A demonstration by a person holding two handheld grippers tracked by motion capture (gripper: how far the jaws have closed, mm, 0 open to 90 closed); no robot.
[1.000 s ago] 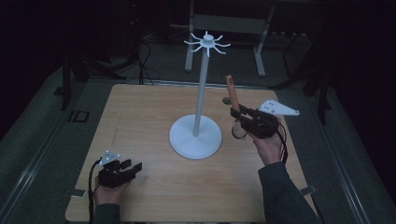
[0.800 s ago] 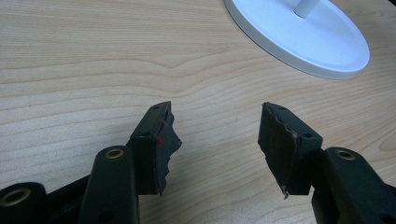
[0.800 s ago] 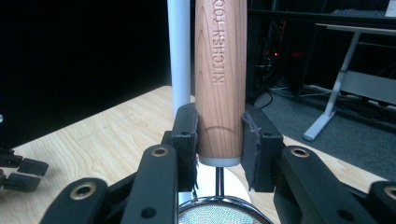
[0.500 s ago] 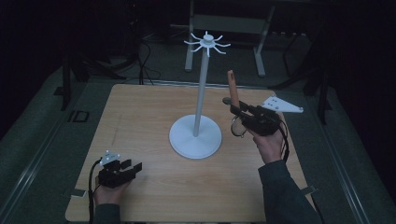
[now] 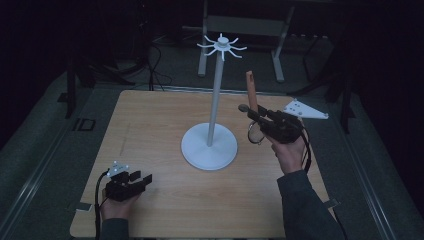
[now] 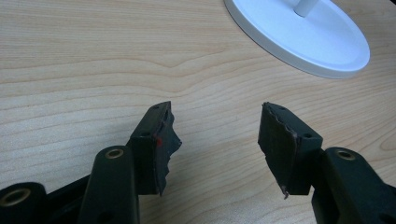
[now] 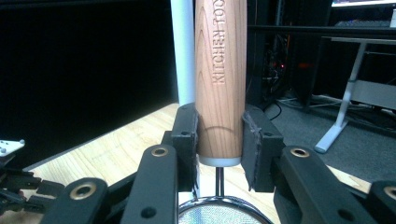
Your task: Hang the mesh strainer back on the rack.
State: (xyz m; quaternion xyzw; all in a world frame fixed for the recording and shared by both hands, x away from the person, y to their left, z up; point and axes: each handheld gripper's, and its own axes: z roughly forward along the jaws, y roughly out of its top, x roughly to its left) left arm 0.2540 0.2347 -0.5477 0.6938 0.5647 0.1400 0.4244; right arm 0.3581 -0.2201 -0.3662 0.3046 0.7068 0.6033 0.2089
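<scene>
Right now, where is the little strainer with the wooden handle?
In the high view the strainer is at the table's right side, held upright by its wooden handle in the right claw, just right of the white stand.

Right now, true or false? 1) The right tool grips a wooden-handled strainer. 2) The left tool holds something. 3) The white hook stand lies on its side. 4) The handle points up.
1) True: the right tool is clamped on the wooden-handled mesh strainer.
2) False: the left tool is open, with only the wooden table between its jaws.
3) False: the white hook stand stands upright on its round base.
4) True: the mesh hangs below.
</scene>
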